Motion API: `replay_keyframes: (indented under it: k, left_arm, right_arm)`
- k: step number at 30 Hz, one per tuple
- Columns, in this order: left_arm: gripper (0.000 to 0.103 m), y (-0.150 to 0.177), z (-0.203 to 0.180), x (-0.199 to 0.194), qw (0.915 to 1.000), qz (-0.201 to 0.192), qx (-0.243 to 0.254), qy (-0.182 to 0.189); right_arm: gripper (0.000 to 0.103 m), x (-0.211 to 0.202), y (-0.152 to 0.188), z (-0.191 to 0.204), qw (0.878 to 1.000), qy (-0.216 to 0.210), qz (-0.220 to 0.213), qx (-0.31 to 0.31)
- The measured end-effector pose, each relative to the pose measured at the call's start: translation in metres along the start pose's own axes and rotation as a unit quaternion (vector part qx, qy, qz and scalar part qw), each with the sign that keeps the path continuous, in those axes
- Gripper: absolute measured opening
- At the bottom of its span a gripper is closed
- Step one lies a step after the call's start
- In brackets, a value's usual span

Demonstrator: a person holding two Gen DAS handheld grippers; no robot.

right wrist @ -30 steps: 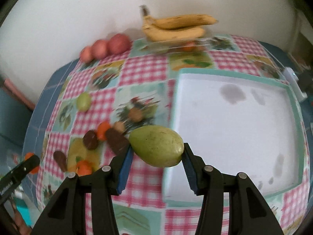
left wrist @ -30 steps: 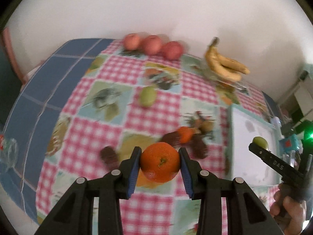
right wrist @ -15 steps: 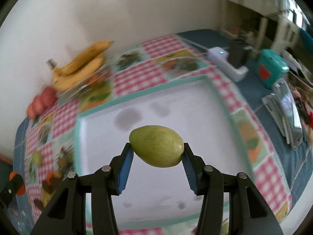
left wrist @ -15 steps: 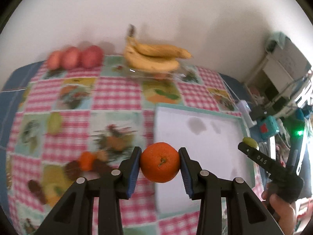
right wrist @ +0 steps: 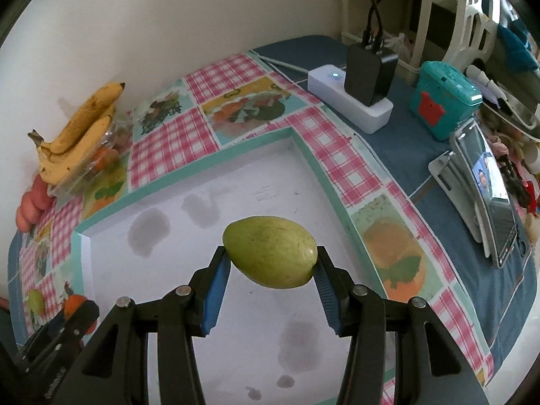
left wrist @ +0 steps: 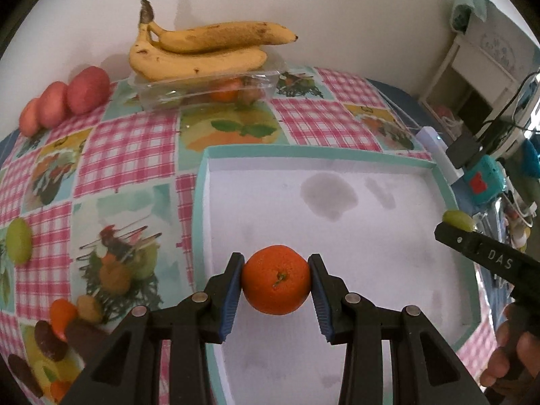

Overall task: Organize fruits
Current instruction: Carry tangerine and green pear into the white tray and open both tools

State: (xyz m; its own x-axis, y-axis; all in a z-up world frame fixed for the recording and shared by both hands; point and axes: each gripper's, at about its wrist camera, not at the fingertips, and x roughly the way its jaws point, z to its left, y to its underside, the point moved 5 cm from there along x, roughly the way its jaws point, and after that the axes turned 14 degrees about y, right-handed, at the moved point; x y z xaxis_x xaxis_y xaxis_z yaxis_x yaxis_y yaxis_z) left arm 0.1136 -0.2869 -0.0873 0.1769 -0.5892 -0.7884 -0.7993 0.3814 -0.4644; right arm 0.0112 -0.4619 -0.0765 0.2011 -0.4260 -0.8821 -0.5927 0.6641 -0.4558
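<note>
Gripping an orange (left wrist: pixel 276 284) in the left gripper (left wrist: pixel 276 287) jaws, right gripper (right wrist: pixel 270 271) jaws clamping a green mango (right wrist: pixel 270 256), both above the teal-rimmed white tray (left wrist: pixel 201 209) on the checkered tabletop (left wrist: pixel 131 141).

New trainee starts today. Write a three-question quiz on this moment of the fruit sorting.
1. True or false: the left claw grips a round orange tangerine.
2. Multiple choice: the right claw holds A) a yellow banana, B) a green oval mango, C) a red apple.
3. Fill in: both claws hang over the white tray with the ______ rim.

Key: 1 true. 2 B. 3 turquoise. The two yellow bananas lie on a clear plastic box by the wall.
</note>
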Motion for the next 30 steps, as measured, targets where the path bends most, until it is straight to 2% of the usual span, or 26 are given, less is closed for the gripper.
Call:
replay_keyframes:
  k: [4,10,14,15,19,25,30]
  left_arm:
    - [0.042,0.009,0.005,0.011,0.9998,0.010,0.005,-0.013]
    - [0.042,0.017,0.003,0.011,0.9993,-0.010,0.028,-0.024]
    - [0.044,0.023,-0.005,0.014,0.9950,-0.012,0.081,-0.058]
    - [0.048,0.024,-0.006,0.015,0.9934,-0.016,0.090,-0.068]
    - [0.050,0.023,-0.001,0.013,0.9947,-0.020,0.075,-0.067]
    - [0.052,0.028,-0.005,0.013,0.9917,-0.031,0.089,-0.087]
    - [0.052,0.034,-0.004,0.011,0.9932,-0.021,0.079,-0.083]
  right_arm:
    - [0.052,0.007,0.000,-0.001,1.000,0.006,0.005,0.000]
    - [0.052,0.006,0.001,0.001,1.000,0.006,0.007,-0.001]
    - [0.052,0.003,0.001,0.002,1.000,0.002,0.006,-0.002]
    - [0.052,0.003,0.001,0.002,1.000,0.001,0.006,-0.001]
    - [0.052,0.004,0.002,0.001,1.000,-0.003,0.012,0.003]
    - [0.052,0.007,0.002,0.002,1.000,-0.005,0.019,0.001]
    - [0.052,0.008,0.003,0.002,1.000,-0.005,0.022,0.000]
